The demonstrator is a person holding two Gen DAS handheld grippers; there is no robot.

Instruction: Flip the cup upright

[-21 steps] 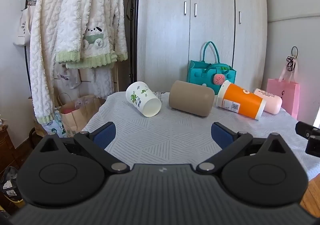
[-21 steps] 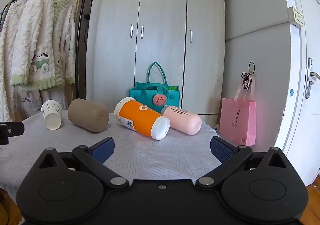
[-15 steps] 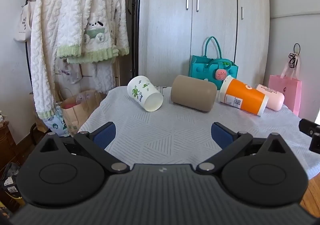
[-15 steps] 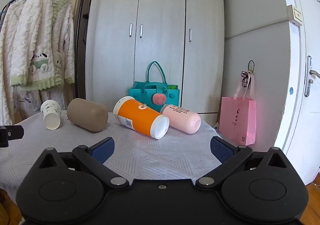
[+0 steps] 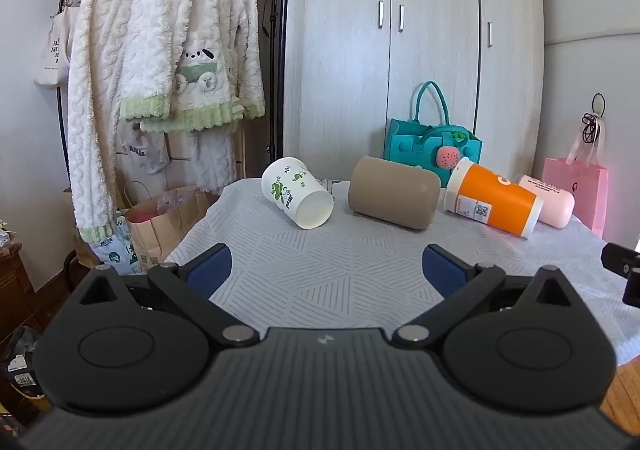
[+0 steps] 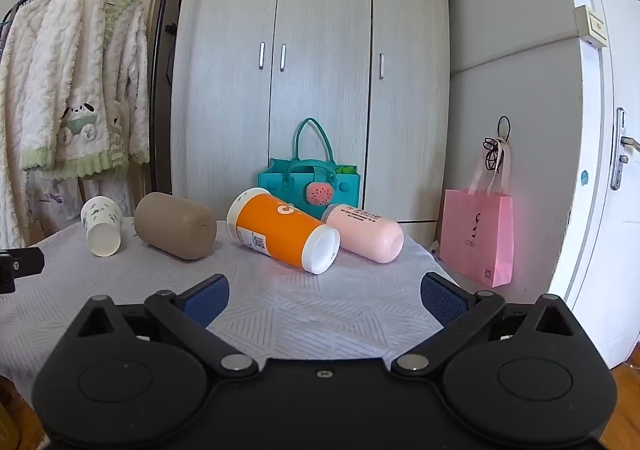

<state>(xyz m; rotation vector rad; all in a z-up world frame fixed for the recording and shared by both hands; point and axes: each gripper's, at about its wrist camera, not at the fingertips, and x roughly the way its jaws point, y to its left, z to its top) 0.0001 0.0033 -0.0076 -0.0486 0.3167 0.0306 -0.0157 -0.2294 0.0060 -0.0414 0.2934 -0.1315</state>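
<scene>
The left hand-held gripper [image 5: 326, 270] is held low over the near edge of the worktop [image 5: 360, 270], level and pointing toward the row of cups, its blue-padded fingers [image 5: 208, 268] spread wide apart with nothing between them. The right hand-held gripper [image 6: 324, 296] sits in the same level pose farther to the right, its blue pads [image 6: 442, 300] also wide apart and empty. Each one's black body shows at the edge of the other's view.

The worktop is covered by a pale cloth with a striped triangle pattern. Four cups lie on their sides along its far part. The white paper cup with green leaf print [image 5: 298, 197] is at the left end, its open mouth turned toward the left camera. Beside it lies a brown tumbler [image 5: 394, 197], then an orange cup with white ends [image 5: 494, 199], and touching that, a pink bottle [image 5: 550, 199].

Behind stands a pale wooden wardrobe [image 5: 412, 49], with a teal felt bag [image 5: 432, 141] in front of it. A clothes rack with fluffy white and green robes [image 5: 168, 49] stands to the left, a brown paper bag [image 5: 164, 217] below it. A pink gift bag [image 6: 478, 236] hangs at the right near a white door [image 6: 600, 169].
</scene>
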